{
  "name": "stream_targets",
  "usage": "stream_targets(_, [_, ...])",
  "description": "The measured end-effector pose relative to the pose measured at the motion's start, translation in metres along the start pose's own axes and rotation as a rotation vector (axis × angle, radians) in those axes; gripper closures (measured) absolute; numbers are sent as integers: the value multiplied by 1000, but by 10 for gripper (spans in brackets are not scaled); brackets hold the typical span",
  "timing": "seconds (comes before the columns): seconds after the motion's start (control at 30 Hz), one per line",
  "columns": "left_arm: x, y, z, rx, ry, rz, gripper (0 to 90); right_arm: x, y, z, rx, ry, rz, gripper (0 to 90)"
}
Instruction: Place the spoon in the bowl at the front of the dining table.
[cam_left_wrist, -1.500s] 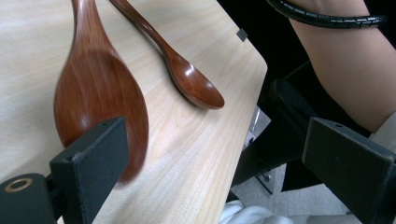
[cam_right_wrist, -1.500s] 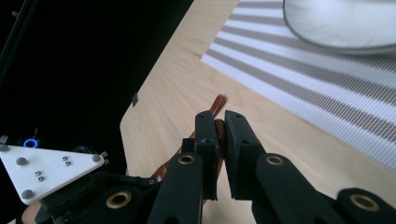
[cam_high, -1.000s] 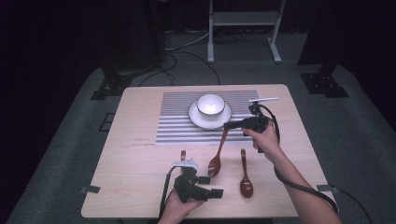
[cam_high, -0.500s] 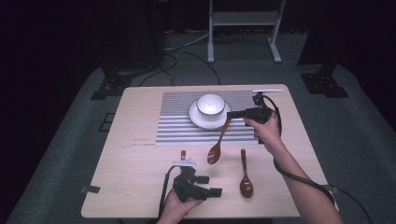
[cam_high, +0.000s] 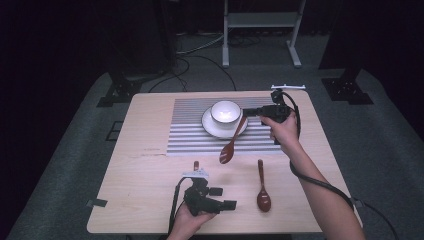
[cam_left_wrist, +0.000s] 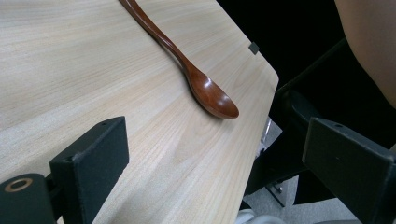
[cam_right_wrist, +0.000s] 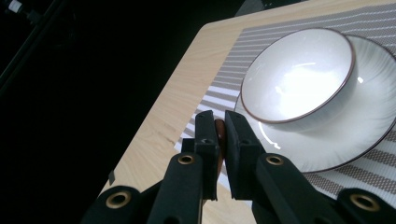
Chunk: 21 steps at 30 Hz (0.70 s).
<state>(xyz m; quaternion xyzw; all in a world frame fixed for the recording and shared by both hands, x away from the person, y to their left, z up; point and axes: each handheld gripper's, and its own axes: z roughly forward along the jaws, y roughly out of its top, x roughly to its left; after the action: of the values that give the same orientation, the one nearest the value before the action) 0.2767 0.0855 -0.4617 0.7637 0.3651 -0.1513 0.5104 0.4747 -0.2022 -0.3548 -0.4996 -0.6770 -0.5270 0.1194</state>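
My right gripper is shut on the handle end of a brown wooden spoon. That spoon hangs slanting down over the front edge of the striped placemat. In the right gripper view the handle tip sits pinched between the jaws, just beside the white bowl on its plate. A second wooden spoon lies flat on the table, right of my left gripper. The left gripper stands wide open near the front edge, with that spoon ahead of its jaws.
The bowl and plate sit at the middle back of the placemat. A short brown piece lies just behind the left gripper. The table's front right corner and edge are close to the left jaws.
The right gripper has lifted its spoon off the table and carried it away from me, toward the bowl. The left gripper has stayed put.
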Motion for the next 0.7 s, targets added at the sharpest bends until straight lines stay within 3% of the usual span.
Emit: stream_targets(0.7, [0,0,-2,-4,-2,6,60,3,43,1,-153,-105,55,837])
